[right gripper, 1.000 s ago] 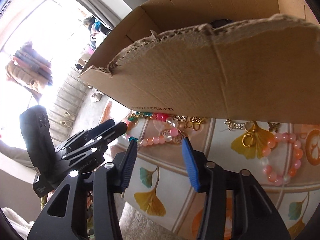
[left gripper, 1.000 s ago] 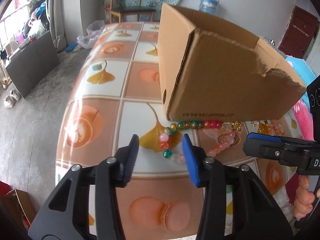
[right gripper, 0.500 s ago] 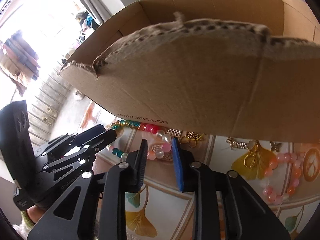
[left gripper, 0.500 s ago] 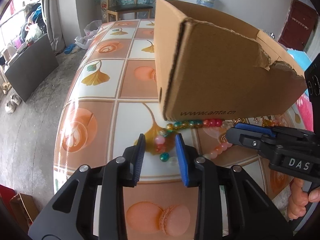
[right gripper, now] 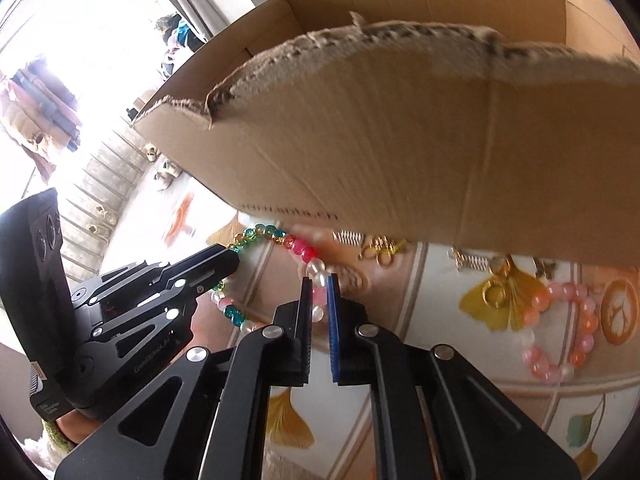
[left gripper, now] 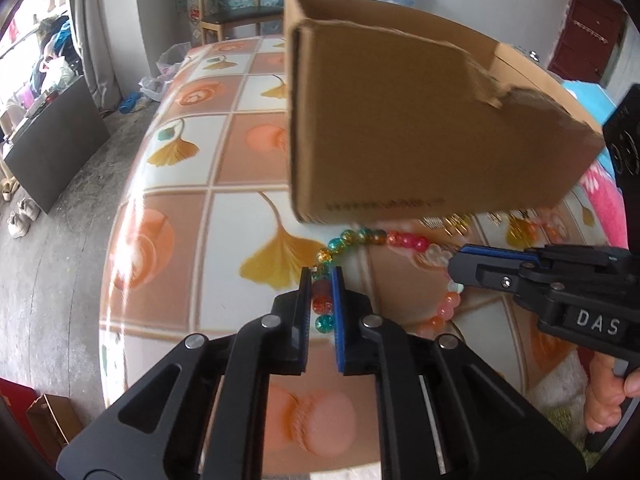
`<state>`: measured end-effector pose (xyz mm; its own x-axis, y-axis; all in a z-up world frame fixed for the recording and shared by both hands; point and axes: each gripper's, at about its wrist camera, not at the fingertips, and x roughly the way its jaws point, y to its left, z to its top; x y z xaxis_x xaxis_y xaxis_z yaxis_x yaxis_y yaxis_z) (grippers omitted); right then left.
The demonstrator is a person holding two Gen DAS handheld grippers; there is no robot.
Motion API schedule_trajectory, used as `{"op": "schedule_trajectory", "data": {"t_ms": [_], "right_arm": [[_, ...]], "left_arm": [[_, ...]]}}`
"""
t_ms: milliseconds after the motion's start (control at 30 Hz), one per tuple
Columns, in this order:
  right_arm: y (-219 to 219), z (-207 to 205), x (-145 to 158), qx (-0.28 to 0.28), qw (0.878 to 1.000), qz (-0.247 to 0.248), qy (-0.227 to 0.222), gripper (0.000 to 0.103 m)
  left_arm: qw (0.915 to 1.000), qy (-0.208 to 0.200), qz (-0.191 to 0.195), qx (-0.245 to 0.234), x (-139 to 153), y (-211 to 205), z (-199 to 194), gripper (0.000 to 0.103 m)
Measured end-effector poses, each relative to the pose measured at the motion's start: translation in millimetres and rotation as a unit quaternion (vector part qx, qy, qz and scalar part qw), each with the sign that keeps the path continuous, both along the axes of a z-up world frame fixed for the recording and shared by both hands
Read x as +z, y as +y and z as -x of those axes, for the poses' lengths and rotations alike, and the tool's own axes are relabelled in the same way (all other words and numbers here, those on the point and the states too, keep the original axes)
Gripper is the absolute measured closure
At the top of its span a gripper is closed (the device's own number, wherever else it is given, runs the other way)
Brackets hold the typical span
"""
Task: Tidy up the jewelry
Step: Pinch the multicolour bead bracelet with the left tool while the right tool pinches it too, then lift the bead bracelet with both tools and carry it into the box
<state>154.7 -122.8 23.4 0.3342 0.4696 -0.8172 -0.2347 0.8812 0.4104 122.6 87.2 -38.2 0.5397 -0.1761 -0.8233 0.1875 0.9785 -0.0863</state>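
Note:
A multicoloured bead necklace (left gripper: 372, 238) lies on the patterned table in front of a torn cardboard box (left gripper: 420, 128). My left gripper (left gripper: 321, 280) is shut on the necklace's left side, with beads between its pads. My right gripper (right gripper: 318, 286) is shut on the same necklace (right gripper: 296, 246) at its pearl and pink beads. The right gripper also shows in the left wrist view (left gripper: 460, 266), and the left gripper shows in the right wrist view (right gripper: 228, 262). A pink bead bracelet (right gripper: 560, 332) lies to the right on the table.
Small gold pieces (right gripper: 380, 246) and gold rings (right gripper: 496, 292) lie along the box's (right gripper: 400, 120) front wall. The table's (left gripper: 168, 240) left edge drops to a grey floor. A wooden chair (left gripper: 228, 12) stands behind the table.
Both grippers have moved forward to the necklace and closed from wide open to shut on its beads.

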Motion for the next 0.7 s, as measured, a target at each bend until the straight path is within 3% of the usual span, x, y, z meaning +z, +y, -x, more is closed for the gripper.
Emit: {"op": "schedule_trajectory", "data": {"t_ms": [567, 700], "right_arm": [[36.4, 0.9, 7.0, 0.046, 0.995, 0.087, -0.03, 0.088], [48.4, 1.4, 9.4, 0.056, 0.995, 0.083, -0.027, 0.071]], "left_arm": [[0.9997, 0.01, -0.02, 0.002, 0.5, -7.3, 4.9, 0.094], [0.9996, 0.012, -0.024, 0.002, 0.2, -7.4, 4.3, 0.093]]}}
